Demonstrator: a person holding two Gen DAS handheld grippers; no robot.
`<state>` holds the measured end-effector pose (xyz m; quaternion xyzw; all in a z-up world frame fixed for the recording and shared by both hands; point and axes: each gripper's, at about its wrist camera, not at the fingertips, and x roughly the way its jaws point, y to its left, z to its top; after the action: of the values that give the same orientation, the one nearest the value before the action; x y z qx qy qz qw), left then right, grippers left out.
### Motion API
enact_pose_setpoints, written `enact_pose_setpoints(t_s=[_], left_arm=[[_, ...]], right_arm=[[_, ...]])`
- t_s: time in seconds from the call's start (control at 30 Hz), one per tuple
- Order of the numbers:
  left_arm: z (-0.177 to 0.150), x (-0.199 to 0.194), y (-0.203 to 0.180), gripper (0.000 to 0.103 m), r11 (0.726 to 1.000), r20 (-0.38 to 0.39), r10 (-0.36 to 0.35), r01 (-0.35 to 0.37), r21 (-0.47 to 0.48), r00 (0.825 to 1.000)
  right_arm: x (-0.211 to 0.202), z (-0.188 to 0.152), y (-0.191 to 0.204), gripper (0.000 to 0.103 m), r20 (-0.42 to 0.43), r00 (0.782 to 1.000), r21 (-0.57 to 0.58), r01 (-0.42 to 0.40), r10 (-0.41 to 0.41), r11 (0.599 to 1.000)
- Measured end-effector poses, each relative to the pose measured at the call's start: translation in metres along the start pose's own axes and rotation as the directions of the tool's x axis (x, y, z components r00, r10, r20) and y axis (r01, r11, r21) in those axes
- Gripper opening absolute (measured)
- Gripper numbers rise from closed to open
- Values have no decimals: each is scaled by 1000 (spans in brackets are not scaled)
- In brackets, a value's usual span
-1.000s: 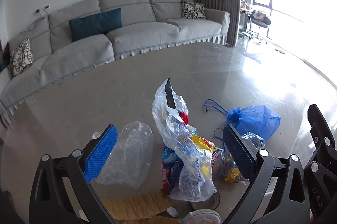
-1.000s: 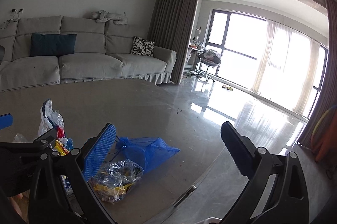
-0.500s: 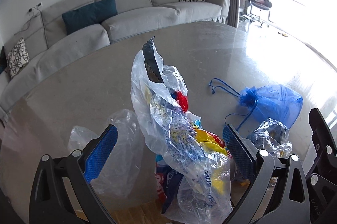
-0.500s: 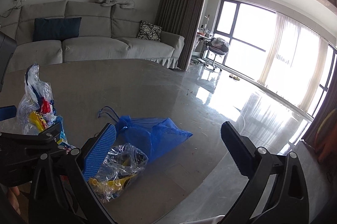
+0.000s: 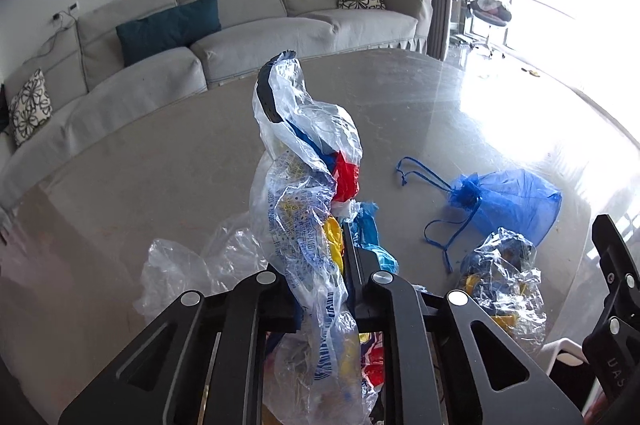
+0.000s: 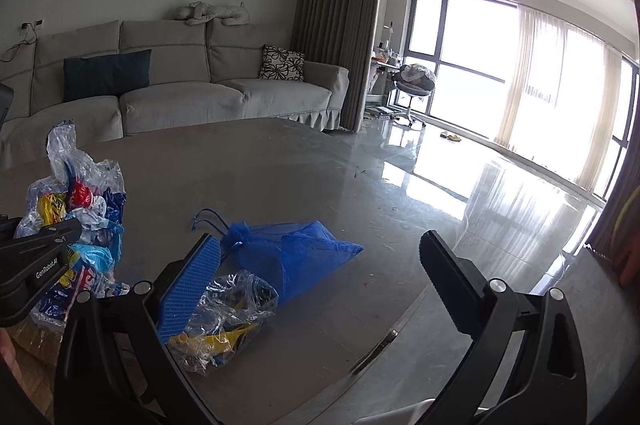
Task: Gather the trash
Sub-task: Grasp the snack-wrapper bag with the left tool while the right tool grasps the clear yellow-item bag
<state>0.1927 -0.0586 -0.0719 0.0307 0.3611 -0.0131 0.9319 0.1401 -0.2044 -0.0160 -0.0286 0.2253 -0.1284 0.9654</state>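
A tall clear plastic bag stuffed with colourful wrappers (image 5: 304, 185) stands crumpled near the front of the grey table (image 5: 160, 161). My left gripper (image 5: 320, 273) has its jaws closing on the bag, and the pads press its lower middle. The same bag (image 6: 76, 193) and the left gripper (image 6: 36, 265) show at the left of the right wrist view. My right gripper (image 6: 320, 285) is open with nothing between its fingers. Its blue left pad (image 6: 192, 289) is beside a small clear bag with yellow pieces (image 6: 228, 317).
A blue mesh drawstring pouch (image 5: 508, 201) lies right of the tall bag, behind the small clear bag (image 5: 504, 285). An empty clear plastic bag (image 5: 180, 269) lies on the left. The table's edge (image 6: 400, 325) runs close on the right. A grey sofa (image 5: 240, 37) stands beyond.
My left gripper's jaws went from wide open to closed around the tall clear bag. Both views sank a little closer to the table and the trash.
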Motion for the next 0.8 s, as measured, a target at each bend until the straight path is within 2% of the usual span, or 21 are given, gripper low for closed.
enact_pose_setpoints(t_s=[0.1, 0.23, 0.3, 0.37, 0.47, 0.57, 0.63, 0.7, 0.77, 0.8], left_arm=[[3, -23, 6, 16, 1000, 39, -18, 18, -5, 999], [4, -49, 11, 16, 1000, 105, 10, -10, -5, 994], [16, -54, 23, 16, 998, 110, -44, 48, -33, 993], [22, -58, 28, 16, 996, 106, -79, 83, -38, 991], [25, -66, 35, 16, 994, 134, -75, 85, -72, 988], [23, -68, 37, 16, 988, 139, -129, 139, -63, 982], [23, -65, 41, 16, 982, 124, -167, 176, -66, 978], [22, -61, 47, 16, 980, 118, -178, 187, -70, 977], [22, -58, 52, 16, 983, 115, -162, 171, -66, 980], [19, -60, 54, 16, 983, 117, -165, 173, -62, 979]], right_arm=[[4, -1, -9, 99, -24, 997, 79, -73, 75, 994], [14, -2, -8, 99, -86, 986, 162, -127, 142, 979], [19, -3, -3, 99, -110, 979, 185, -149, 171, 971], [23, -5, 7, 99, -138, 975, 172, -148, 172, 974], [31, -12, 26, 99, -172, 968, 142, -161, 184, 977], [38, -21, 45, 96, -203, 964, 87, -158, 173, 984], [46, -27, 58, 80, -243, 954, 50, -169, 176, 984], [53, -38, 66, 73, -280, 942, 16, -186, 183, 982], [56, -42, 73, 65, -284, 942, -6, -188, 179, 982], [56, -43, 75, 53, -286, 940, -8, -197, 187, 980]])
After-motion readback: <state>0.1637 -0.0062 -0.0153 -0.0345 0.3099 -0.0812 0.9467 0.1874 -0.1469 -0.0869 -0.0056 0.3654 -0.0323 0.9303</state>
